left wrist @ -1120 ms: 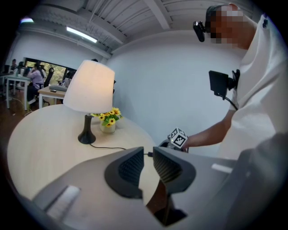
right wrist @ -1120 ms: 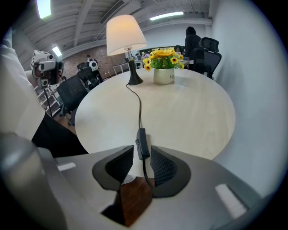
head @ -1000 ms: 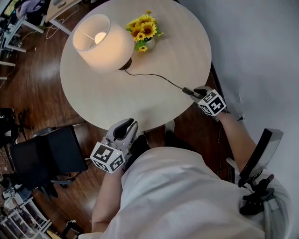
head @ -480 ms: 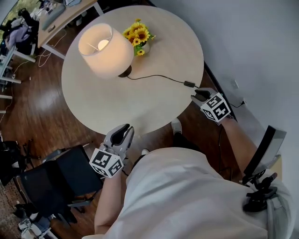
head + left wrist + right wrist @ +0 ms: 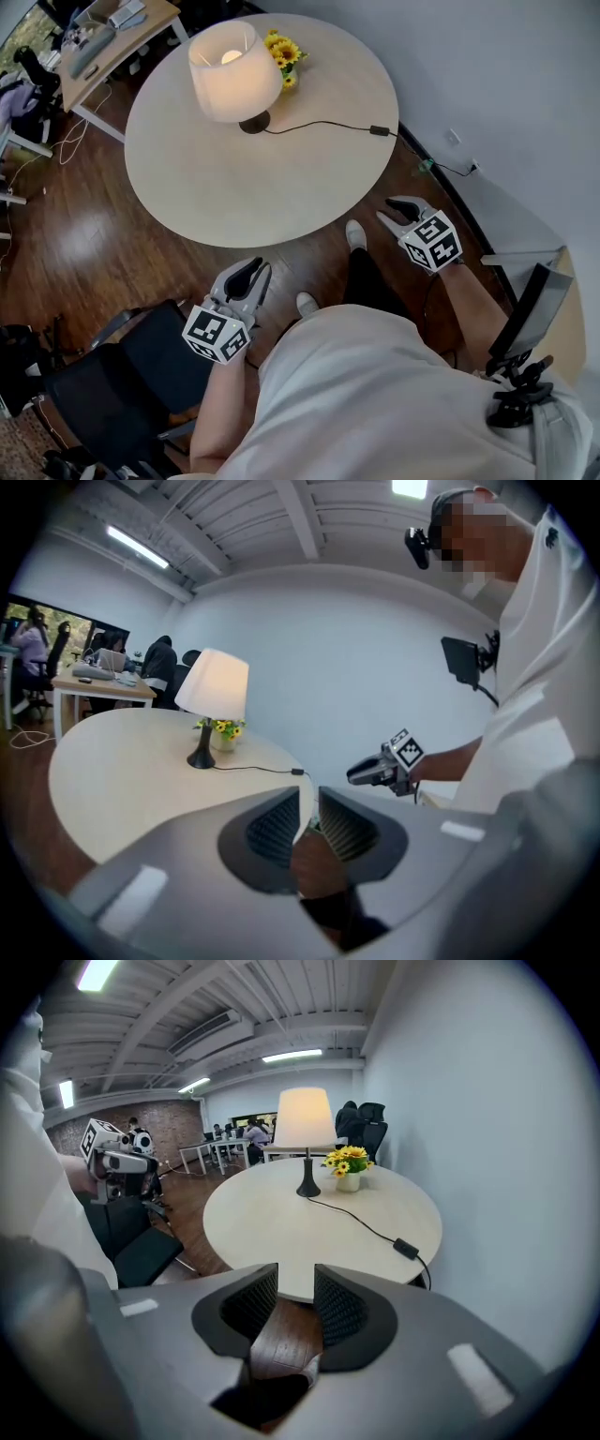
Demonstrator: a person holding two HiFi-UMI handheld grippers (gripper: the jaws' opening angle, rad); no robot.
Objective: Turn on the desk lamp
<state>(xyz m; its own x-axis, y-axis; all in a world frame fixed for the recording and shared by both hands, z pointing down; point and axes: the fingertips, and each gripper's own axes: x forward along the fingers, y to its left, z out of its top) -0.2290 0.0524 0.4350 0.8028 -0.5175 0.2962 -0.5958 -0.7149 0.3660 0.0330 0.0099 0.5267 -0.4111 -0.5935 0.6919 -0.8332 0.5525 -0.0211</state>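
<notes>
The desk lamp (image 5: pixel 234 58) stands lit at the far side of the round table (image 5: pixel 206 187), and its shade glows in both gripper views (image 5: pixel 212 684) (image 5: pixel 305 1119). Its black cord runs right to an inline switch (image 5: pixel 379 130) near the table's right edge. My right gripper (image 5: pixel 387 209) hangs off the table over the floor, well short of the switch (image 5: pixel 406 1248), open and empty. My left gripper (image 5: pixel 255 272) is below the table's near edge, its jaws a narrow gap apart with nothing between them.
A vase of yellow flowers (image 5: pixel 284 52) stands behind the lamp. A black chair (image 5: pixel 122 366) is at my lower left. Desks with clutter (image 5: pixel 112 28) fill the upper left. A white wall with an outlet (image 5: pixel 455 138) runs along the right.
Both grippers have drawn back from the table toward my body. The right one left the switch and now hangs over the floor. The lamp stays lit throughout.
</notes>
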